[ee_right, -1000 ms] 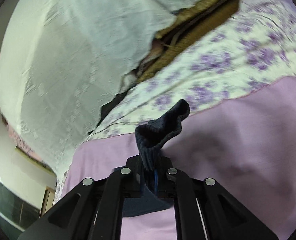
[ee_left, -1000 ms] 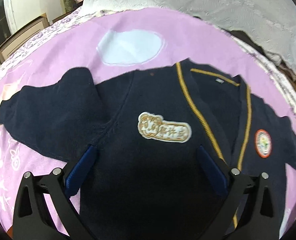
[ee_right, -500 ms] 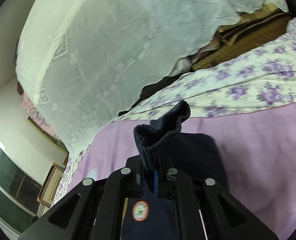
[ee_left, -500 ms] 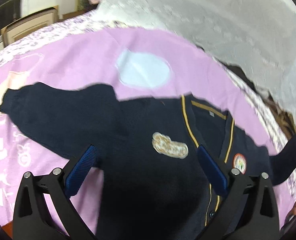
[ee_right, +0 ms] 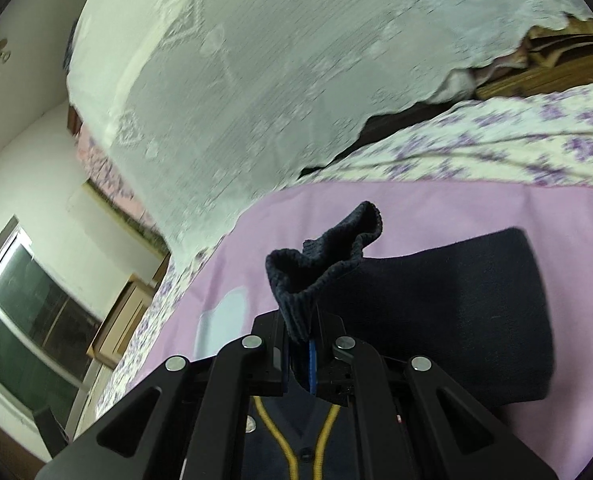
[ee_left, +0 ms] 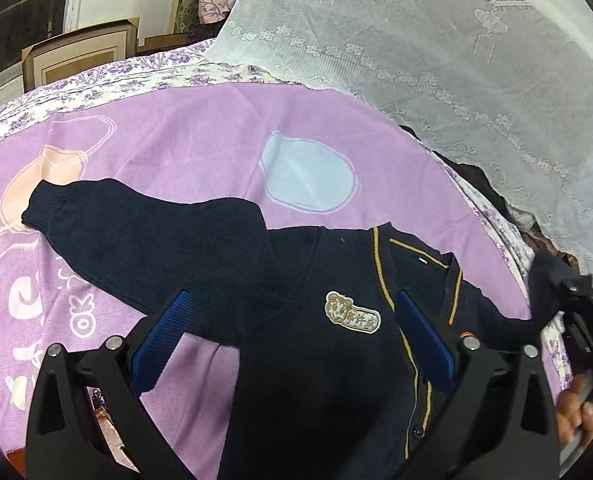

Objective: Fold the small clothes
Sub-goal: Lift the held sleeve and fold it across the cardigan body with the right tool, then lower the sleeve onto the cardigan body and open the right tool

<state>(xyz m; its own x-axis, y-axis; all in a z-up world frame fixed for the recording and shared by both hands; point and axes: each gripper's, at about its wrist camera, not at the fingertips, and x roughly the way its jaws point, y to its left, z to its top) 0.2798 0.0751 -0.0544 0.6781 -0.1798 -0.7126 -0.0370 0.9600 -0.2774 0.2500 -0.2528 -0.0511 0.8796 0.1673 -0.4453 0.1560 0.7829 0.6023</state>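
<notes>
A navy knit cardigan (ee_left: 320,368) with gold trim and a cream chest badge (ee_left: 352,314) lies front up on a purple sheet (ee_left: 184,136). Its one sleeve (ee_left: 136,236) stretches out flat to the left. My left gripper (ee_left: 292,344) is open and empty, hovering above the cardigan's chest. My right gripper (ee_right: 310,354) is shut on the ribbed cuff (ee_right: 320,256) of the other sleeve and holds it lifted above the cardigan's gold-trimmed front (ee_right: 296,444). That gripper also shows at the right edge of the left wrist view (ee_left: 576,300).
A white lace cloth (ee_left: 436,48) hangs over things at the far side of the bed. A floral sheet border (ee_right: 496,148) edges the purple sheet. A wooden cabinet (ee_left: 80,56) and a window (ee_right: 28,308) stand beyond the bed.
The right gripper has carried the cuff in over the cardigan, so the gold-trimmed front now shows beneath it. The left gripper has pulled back and turned; more of the flat sleeve shows.
</notes>
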